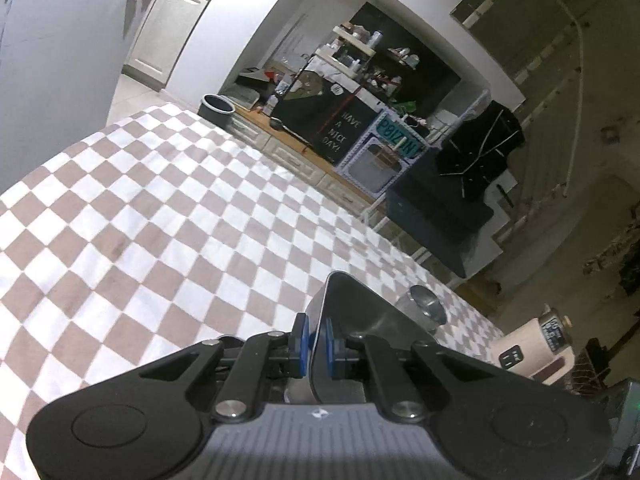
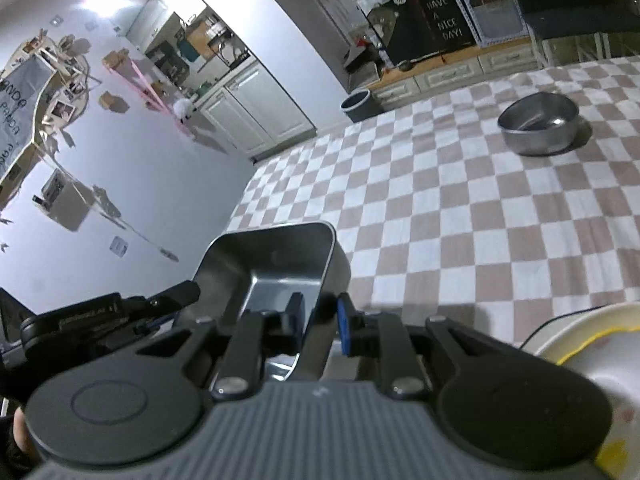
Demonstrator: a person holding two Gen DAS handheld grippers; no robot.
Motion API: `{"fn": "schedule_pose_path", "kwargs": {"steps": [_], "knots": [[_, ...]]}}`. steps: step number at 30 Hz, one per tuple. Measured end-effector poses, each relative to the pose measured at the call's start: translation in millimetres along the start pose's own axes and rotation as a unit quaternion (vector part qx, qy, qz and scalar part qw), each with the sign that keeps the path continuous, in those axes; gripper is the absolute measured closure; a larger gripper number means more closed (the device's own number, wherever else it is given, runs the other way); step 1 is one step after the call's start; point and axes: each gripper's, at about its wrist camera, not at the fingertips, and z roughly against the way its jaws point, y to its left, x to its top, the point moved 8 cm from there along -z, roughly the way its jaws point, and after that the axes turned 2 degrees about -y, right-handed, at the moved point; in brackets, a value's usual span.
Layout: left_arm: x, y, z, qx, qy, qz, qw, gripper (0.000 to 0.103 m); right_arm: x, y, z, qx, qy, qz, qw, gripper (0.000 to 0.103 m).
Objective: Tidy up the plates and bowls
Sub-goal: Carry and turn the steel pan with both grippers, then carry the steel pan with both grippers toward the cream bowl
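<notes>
Your checkered tablecloth (image 2: 460,216) carries a round steel bowl (image 2: 538,122) at 1 o'clock in the right wrist view. You hold the square metal tray (image 2: 276,264) with both tools: the right gripper (image 2: 320,320) and the left gripper (image 1: 318,340) each pinch its rim.

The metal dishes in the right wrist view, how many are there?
2: a rectangular metal tray pinched by both grippers at near left, a round steel bowl far right on the cloth. Others may be hidden.
</notes>
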Motion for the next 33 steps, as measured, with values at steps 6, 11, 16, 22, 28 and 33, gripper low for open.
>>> {"fn": "schedule_pose_path", "kwargs": {"steps": [6, 11, 16, 22, 28, 33], "knots": [[-2.2, 15.2, -2.2, 0.023, 0.011, -0.002, 0.9997, 0.095, -2.0, 6.5, -6.4, -0.003, 0.017, 0.007, 1.0, 0.08], [-5.3, 24.6, -6.2, 0.041, 0.025, -0.007, 0.9988, 0.095, -3.1, 9.4, -17.0, -0.01, 0.034, 0.018, 0.999, 0.079], [-18.3, 31.8, -13.6, 0.076, 0.059, -0.038, 0.9946, 0.094, -13.6, 7.7, -20.2, -0.028, 0.053, 0.031, 0.998, 0.076], [-27.5, 39.6, -21.5, 0.101, 0.085, -0.055, 0.9897, 0.094, -13.3, 17.6, -22.1, -0.029, 0.052, 0.044, 0.997, 0.073], [-31.8, 45.0, -29.8, 0.123, 0.102, -0.067, 0.9848, 0.094, -15.3, 24.6, -24.5, -0.024, 0.053, 0.054, 0.997, 0.072], [-34.1, 48.2, -33.1, 0.135, 0.11, -0.076, 0.9818, 0.093, -18.0, 28.5, -28.2, -0.024, 0.055, 0.06, 0.996, 0.071]]}}
